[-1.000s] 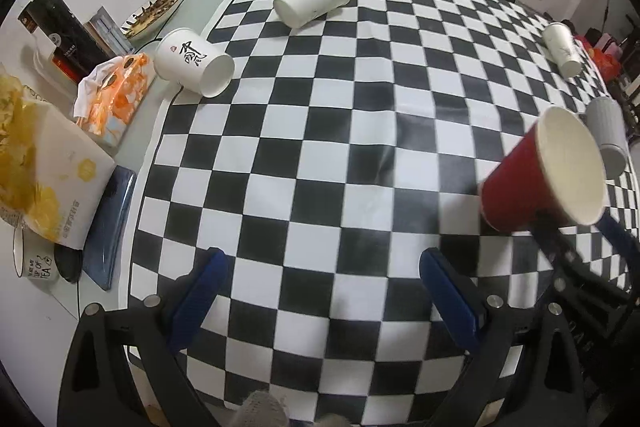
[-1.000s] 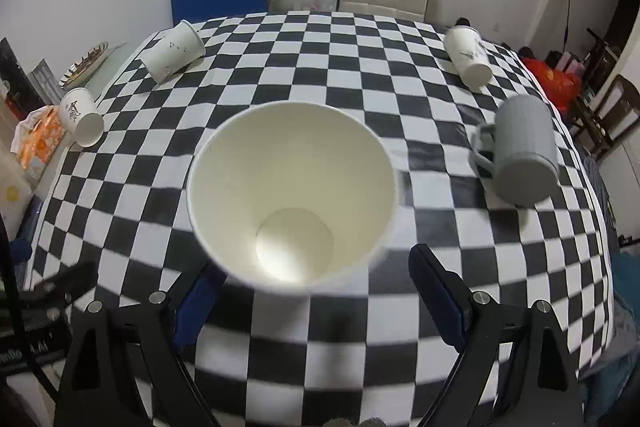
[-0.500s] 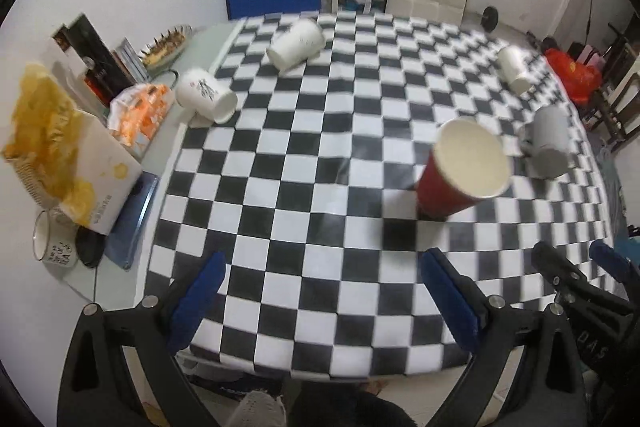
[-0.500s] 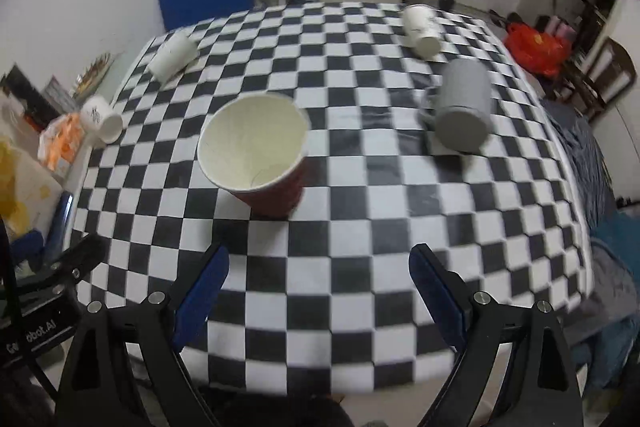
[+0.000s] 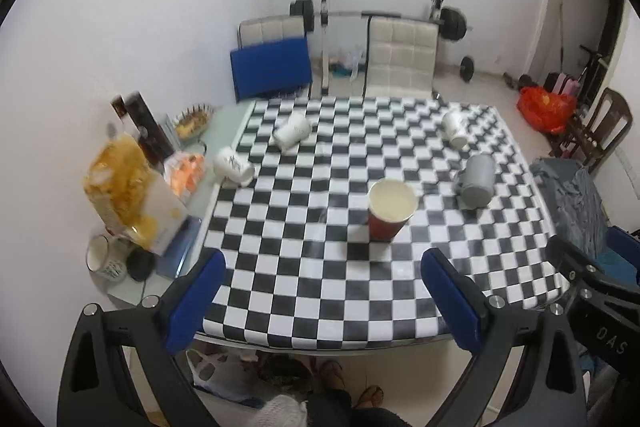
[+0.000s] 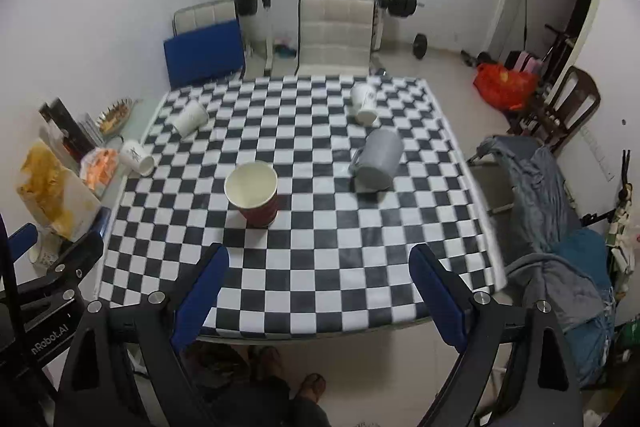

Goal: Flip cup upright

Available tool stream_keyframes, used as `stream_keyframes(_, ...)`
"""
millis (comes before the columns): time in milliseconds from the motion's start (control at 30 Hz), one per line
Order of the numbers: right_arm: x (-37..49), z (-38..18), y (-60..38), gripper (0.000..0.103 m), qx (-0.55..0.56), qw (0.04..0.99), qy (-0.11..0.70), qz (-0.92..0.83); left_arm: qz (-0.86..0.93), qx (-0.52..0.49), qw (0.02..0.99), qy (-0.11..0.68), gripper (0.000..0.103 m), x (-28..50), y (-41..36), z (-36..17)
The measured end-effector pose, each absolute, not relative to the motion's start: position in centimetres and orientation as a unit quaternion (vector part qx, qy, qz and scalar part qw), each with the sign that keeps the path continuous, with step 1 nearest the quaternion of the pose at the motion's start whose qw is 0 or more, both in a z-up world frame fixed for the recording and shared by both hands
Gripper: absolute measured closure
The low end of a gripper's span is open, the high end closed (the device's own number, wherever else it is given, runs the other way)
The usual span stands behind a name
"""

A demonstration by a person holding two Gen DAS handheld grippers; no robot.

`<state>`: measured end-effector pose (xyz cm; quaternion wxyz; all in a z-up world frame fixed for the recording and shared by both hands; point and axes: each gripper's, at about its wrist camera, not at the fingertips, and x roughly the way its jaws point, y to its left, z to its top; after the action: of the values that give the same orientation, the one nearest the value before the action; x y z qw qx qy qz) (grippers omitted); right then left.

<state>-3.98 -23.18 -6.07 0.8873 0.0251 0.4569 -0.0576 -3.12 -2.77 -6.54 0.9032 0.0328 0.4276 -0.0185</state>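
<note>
A red paper cup (image 5: 390, 215) with a white inside stands upright on the checkered table (image 5: 320, 291); it also shows in the right wrist view (image 6: 253, 195). My left gripper (image 5: 324, 291) is open and empty, held back above the table's near edge. My right gripper (image 6: 320, 287) is open and empty too, well back from the cup. A grey mug (image 6: 378, 161) lies on its side right of the red cup. Three white paper cups lie on their sides: one far left (image 6: 190, 117), one at the left edge (image 6: 138, 157), one far right (image 6: 364, 103).
Snack bags (image 5: 128, 195), a small mug (image 5: 104, 259) and boxes crowd a side surface left of the table. Chairs (image 6: 332, 35) and a barbell rack stand behind. A chair draped with grey cloth (image 6: 532, 187) stands at the right.
The red cup was held tilted in my right gripper, then set upright and let go. Both grippers have pulled back and up, away from the table.
</note>
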Motion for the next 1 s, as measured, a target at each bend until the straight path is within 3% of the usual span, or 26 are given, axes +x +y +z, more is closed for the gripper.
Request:
stream_keyframes(400,-10.6,2.4,-23.9,0.010,0.024,0.914,0.400,-0.054,-0.010,0.024,0.920,0.390,0.003,-7.5,-3.3,-1.2)
stream_keyframes(1000,-12.8,5.9,-23.6,0.010,0.032,0.924,0.379,-0.045,-0.010,0.014,0.932,0.362,0.003,-9.5,-3.3,1.8)
